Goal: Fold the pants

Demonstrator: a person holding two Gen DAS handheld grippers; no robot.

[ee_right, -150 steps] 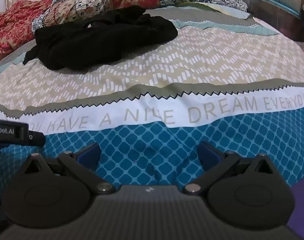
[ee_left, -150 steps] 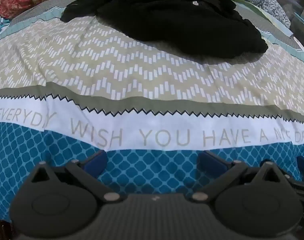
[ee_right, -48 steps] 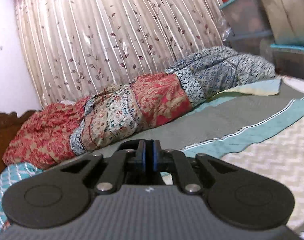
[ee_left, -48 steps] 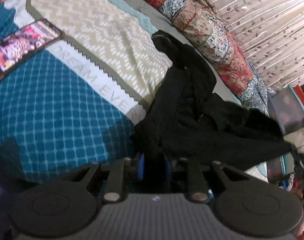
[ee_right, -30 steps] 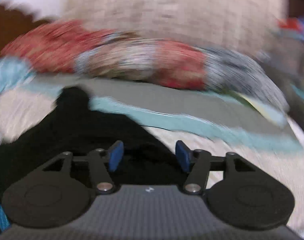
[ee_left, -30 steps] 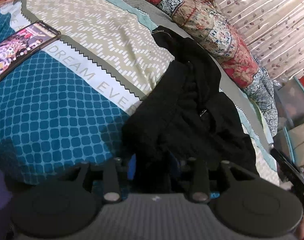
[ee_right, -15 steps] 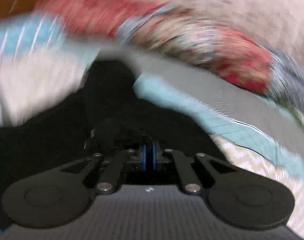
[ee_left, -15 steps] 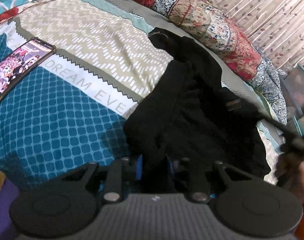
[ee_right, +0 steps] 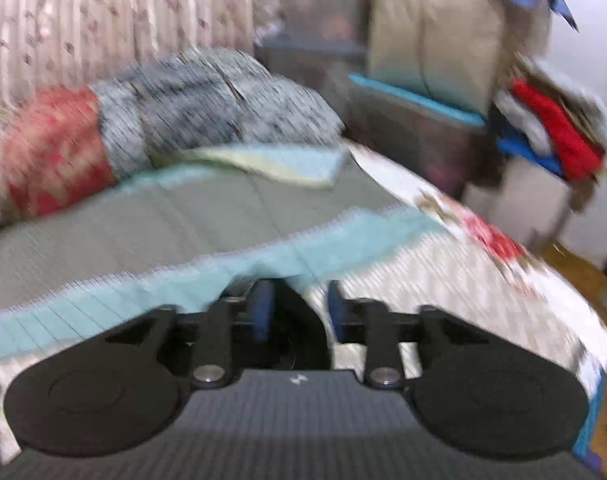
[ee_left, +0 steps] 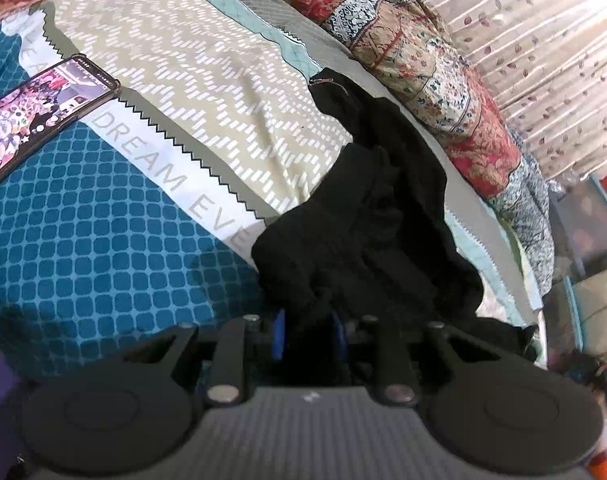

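The black pants (ee_left: 375, 216) lie crumpled across the patterned bedspread (ee_left: 103, 216), running from near my left gripper up toward the pillows. My left gripper (ee_left: 308, 330) is shut on a near edge of the pants, with black cloth bunched between its blue pads. In the blurred right wrist view, my right gripper (ee_right: 295, 308) has its blue pads a little apart with a bit of black cloth (ee_right: 299, 320) between them. That view faces the far side of the bed, and the rest of the pants are out of it.
A phone (ee_left: 35, 116) with a lit screen lies on the bedspread at the left. Patterned pillows (ee_left: 423, 80) line the head of the bed below a curtain (ee_left: 543, 40). Storage boxes and stacked clothes (ee_right: 543, 128) stand beside the bed at the right.
My right gripper swung away from the pants pile to face the far side of the bed, and its pads now stand slightly apart. My left gripper keeps its hold on the pants.
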